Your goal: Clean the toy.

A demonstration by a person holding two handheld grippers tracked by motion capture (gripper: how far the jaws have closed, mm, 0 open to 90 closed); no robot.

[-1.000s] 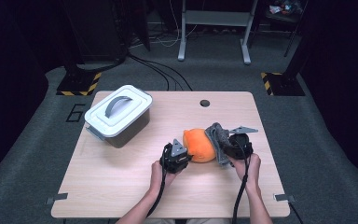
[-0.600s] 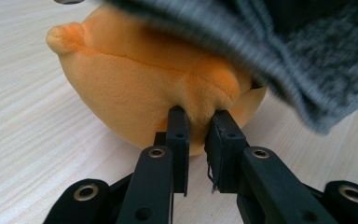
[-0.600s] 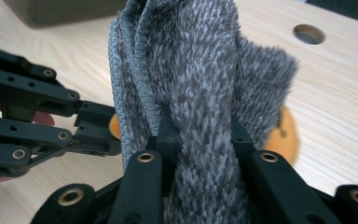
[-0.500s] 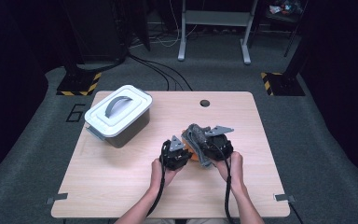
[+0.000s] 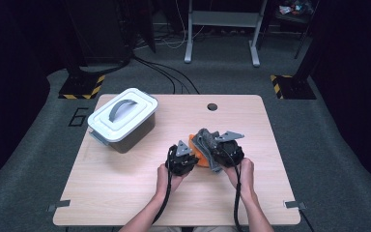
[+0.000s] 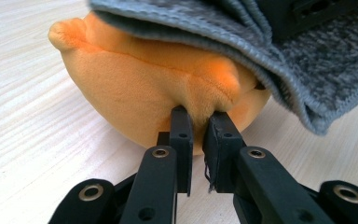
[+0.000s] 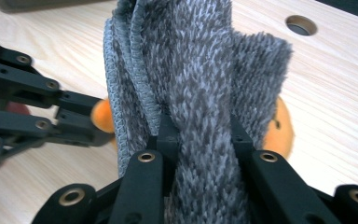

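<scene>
Jaws of my left gripper (image 6: 198, 140) pinch the orange plush toy (image 6: 158, 88); my right gripper (image 7: 200, 140), clamping the grey cloth (image 7: 200, 60), drapes it from three o'clock.

Light wood counter (image 5: 125, 193) with a round cable hole (image 5: 212, 107) near its far edge. Grey carpet floor (image 5: 333, 159) — black cables (image 5: 164, 77) trail across it. Grey metal stand legs (image 5: 222, 34) behind; yellow-black striped bases (image 5: 83, 86) at both sides. Surroundings dark.

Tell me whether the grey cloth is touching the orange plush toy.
Touching. The left gripper view shows the grey cloth draped directly onto the orange plush toy, no gap.
</scene>
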